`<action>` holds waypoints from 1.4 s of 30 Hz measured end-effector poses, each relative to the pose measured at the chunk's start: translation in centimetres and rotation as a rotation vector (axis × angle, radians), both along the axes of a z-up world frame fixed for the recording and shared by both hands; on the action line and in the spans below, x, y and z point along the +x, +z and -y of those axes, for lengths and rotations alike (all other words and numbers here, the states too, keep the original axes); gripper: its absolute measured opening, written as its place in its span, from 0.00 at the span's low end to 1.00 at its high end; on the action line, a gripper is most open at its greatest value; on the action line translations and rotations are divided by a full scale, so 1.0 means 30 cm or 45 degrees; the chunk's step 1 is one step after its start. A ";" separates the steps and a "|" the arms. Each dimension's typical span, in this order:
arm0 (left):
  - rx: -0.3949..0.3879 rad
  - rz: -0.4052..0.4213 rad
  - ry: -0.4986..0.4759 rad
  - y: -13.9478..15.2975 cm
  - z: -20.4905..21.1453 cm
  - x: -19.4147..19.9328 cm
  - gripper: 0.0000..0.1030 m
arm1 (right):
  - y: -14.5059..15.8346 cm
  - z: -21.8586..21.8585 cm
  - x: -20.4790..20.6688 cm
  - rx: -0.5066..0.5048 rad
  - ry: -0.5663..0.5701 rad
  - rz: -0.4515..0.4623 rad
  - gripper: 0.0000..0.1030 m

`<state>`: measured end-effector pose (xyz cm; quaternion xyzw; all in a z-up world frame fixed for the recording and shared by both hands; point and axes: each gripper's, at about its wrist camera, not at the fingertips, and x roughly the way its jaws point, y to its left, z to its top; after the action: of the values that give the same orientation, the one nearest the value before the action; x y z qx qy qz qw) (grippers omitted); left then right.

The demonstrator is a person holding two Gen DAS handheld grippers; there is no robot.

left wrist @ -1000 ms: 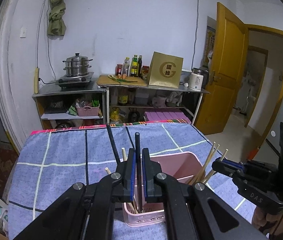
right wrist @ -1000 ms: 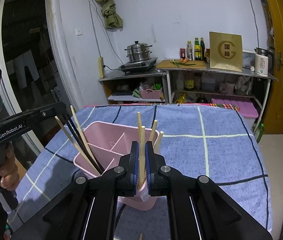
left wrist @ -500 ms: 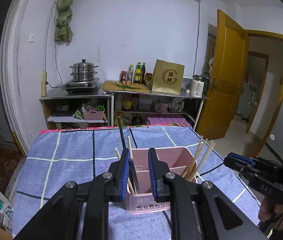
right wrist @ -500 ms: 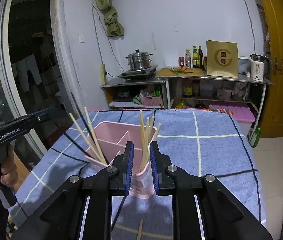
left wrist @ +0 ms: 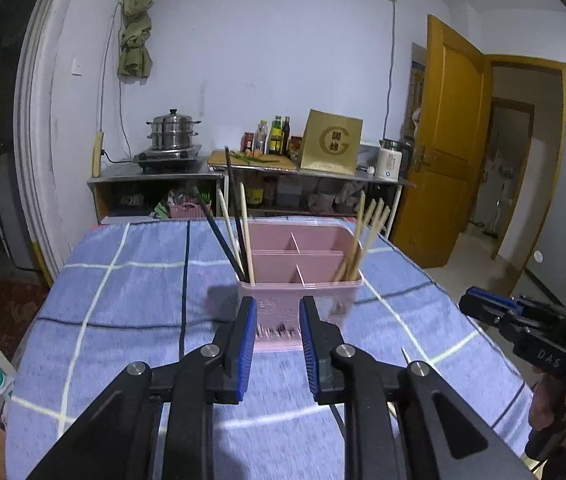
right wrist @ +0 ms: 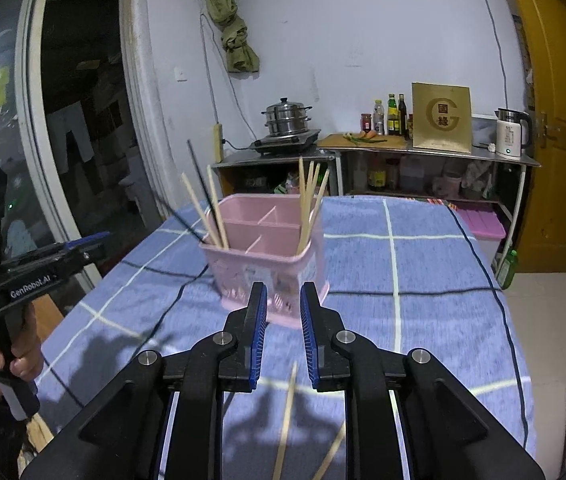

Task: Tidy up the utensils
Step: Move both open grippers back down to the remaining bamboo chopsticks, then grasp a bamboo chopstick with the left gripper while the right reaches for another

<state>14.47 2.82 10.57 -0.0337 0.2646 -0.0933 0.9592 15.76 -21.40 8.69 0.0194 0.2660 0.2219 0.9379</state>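
A pink divided utensil holder (left wrist: 299, 276) stands on the blue checked tablecloth (left wrist: 131, 312). Black and wooden chopsticks (left wrist: 239, 232) lean in its left compartment, and several wooden chopsticks (left wrist: 367, 236) lean in its right one. My left gripper (left wrist: 276, 320) is open and empty, just short of the holder. My right gripper (right wrist: 281, 308) is open and empty, also just short of the holder (right wrist: 267, 256). Two loose wooden chopsticks (right wrist: 287, 412) lie on the cloth under my right gripper. One tip (left wrist: 405, 356) shows in the left wrist view.
A steel shelf unit (left wrist: 243, 176) with a steamer pot (left wrist: 171, 136), bottles, a gold box and a kettle stands against the back wall. A yellow door (left wrist: 451, 140) stands open at the right. The table edge falls off at the right (right wrist: 519, 360).
Both grippers let go of their chopsticks into the holder, opened wider and drew back from it. The black chopstick now stands in the left compartment, the wooden one in the right.
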 end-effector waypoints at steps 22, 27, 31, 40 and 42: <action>0.003 -0.102 -0.044 -0.133 0.108 -0.141 0.21 | -0.108 0.082 -0.120 -0.015 -0.033 -0.049 0.18; -0.012 -0.159 -0.070 -0.176 0.138 -0.116 0.21 | -0.150 0.100 -0.103 -0.042 -0.062 -0.090 0.18; -0.023 -0.217 -0.106 -0.218 0.176 -0.082 0.21 | -0.194 0.111 -0.075 -0.063 -0.081 -0.144 0.18; -0.074 -0.416 -0.175 -0.348 0.272 0.059 0.21 | -0.320 0.138 0.017 -0.096 -0.118 -0.305 0.18; -0.092 -0.467 -0.183 -0.377 0.291 0.093 0.21 | -0.342 0.140 0.031 -0.100 -0.120 -0.333 0.18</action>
<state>17.26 -5.90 -0.75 -0.0656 0.4330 -0.1634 0.8840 16.68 -25.61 -1.56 0.0240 0.3933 0.1627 0.9046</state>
